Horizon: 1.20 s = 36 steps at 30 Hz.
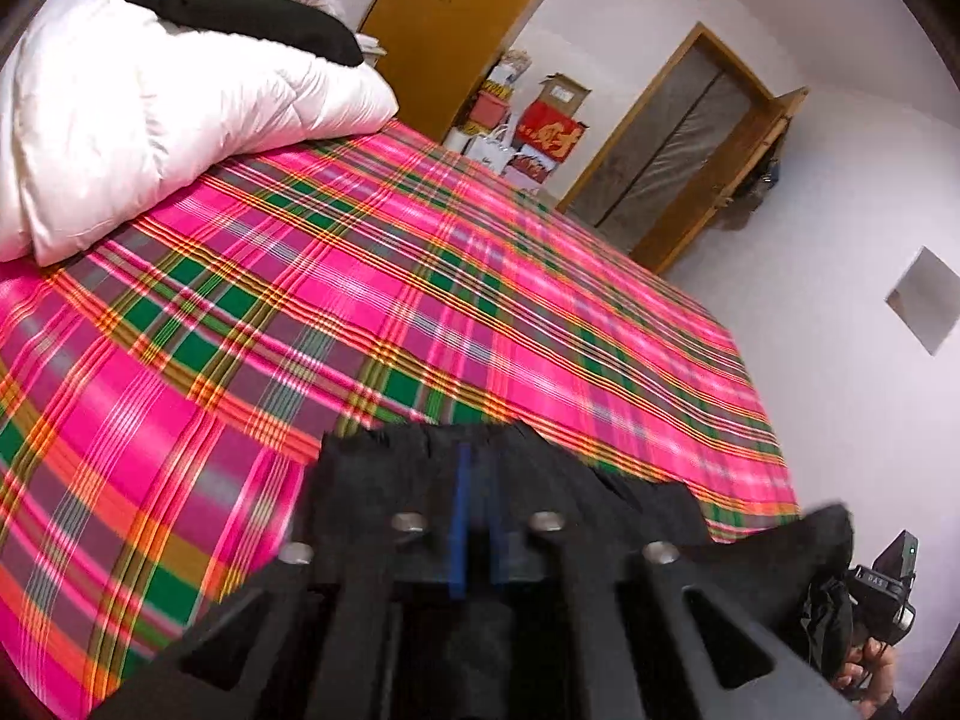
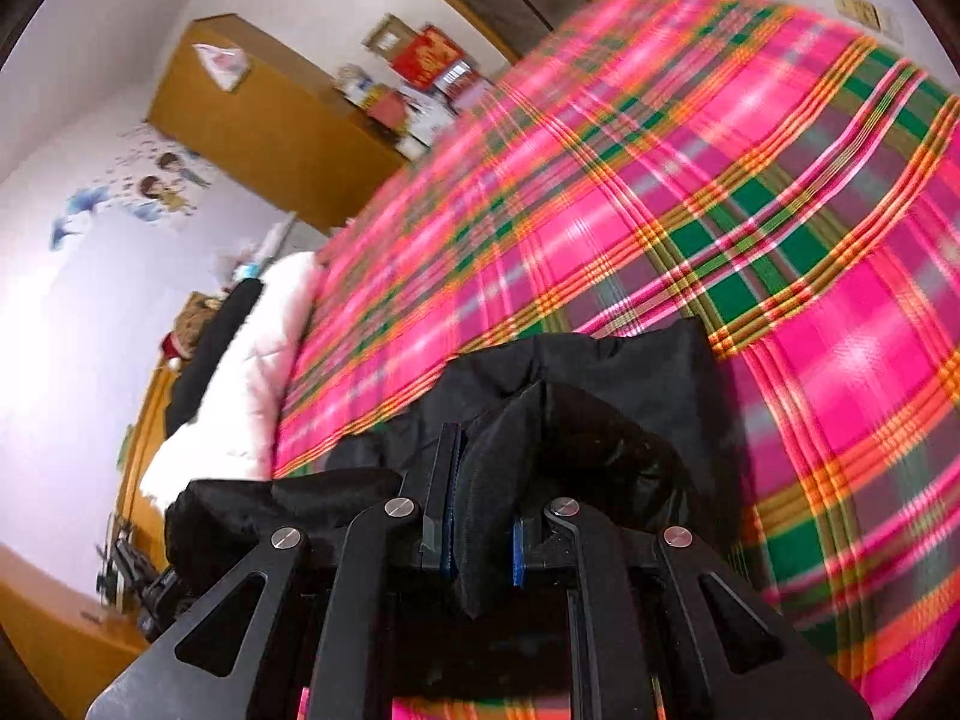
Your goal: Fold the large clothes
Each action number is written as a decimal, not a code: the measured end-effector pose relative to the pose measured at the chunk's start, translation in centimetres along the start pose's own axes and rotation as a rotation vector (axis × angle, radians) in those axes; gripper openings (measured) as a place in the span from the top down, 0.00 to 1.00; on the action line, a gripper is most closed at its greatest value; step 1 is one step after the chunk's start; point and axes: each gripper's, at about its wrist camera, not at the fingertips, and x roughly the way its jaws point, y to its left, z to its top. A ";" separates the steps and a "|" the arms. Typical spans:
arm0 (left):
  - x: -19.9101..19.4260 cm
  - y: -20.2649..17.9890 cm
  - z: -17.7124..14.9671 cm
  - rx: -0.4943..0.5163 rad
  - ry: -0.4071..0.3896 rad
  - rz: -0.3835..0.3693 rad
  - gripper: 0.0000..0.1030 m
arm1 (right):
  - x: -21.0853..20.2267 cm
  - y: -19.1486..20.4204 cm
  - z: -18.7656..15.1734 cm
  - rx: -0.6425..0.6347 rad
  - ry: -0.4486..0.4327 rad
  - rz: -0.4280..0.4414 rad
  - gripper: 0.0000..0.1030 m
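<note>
Both grippers are raised above the bed (image 1: 420, 276), tilted. The left gripper (image 1: 474, 480) has its fingers pinched narrow on the black garment (image 1: 648, 510); the right gripper (image 2: 486, 480) clamps a thick bunch of it. The garment is dark, crumpled and gathered, hanging between them over the bed's near edge. A white duvet (image 1: 168, 120) lies at the head end.

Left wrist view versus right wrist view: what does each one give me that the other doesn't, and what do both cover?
Only the left wrist view shows the other gripper off to the right, trailing black cloth, and a grey wall panel. Only the right wrist view shows cartoon wall stickers and the right gripper shut on a thick fold of the black garment. Both show the plaid bedsheet, white duvet, wooden wardrobe and black fabric in the jaws.
</note>
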 end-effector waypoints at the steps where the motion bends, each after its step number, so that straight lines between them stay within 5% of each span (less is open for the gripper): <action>1: 1.0 0.3 0.3 -0.004 0.004 0.006 0.97 | 1.3 -0.5 0.4 0.009 0.019 -0.007 0.87; 7: 8.4 1.8 1.0 -0.010 0.079 0.056 0.97 | 7.6 -3.8 1.6 0.124 0.110 -0.023 0.82; 10: 9.8 2.9 1.6 -0.050 0.109 0.023 0.92 | 8.0 -4.3 2.0 0.167 0.132 -0.001 0.79; 11: 9.5 3.1 1.8 -0.057 0.108 0.016 0.88 | 7.4 -4.2 2.2 0.177 0.128 0.021 0.75; 13: 8.1 3.5 2.5 -0.049 0.066 0.014 0.57 | 6.2 -3.7 2.7 0.172 0.112 0.083 0.56; 14: 7.1 3.8 2.8 -0.050 0.042 0.011 0.50 | 5.4 -3.4 3.0 0.164 0.099 0.108 0.43; 17: 4.1 4.6 3.4 -0.071 -0.006 -0.021 0.44 | 3.7 -2.5 3.3 0.135 0.045 0.123 0.28; 21: 1.0 5.1 2.6 -0.034 -0.021 -0.029 0.40 | 2.7 -0.9 2.8 0.032 -0.010 0.035 0.27; 25: 0.6 4.7 0.4 0.067 0.066 -0.073 0.35 | 1.6 -0.1 1.6 -0.109 -0.045 0.022 0.26; 30: 5.6 4.2 -1.8 0.149 0.269 -0.112 0.34 | 3.6 -1.4 1.4 -0.218 0.052 -0.042 0.26; 36: 9.7 4.1 -2.3 0.124 0.340 -0.101 0.32 | 6.6 -2.1 2.3 -0.264 0.159 -0.059 0.26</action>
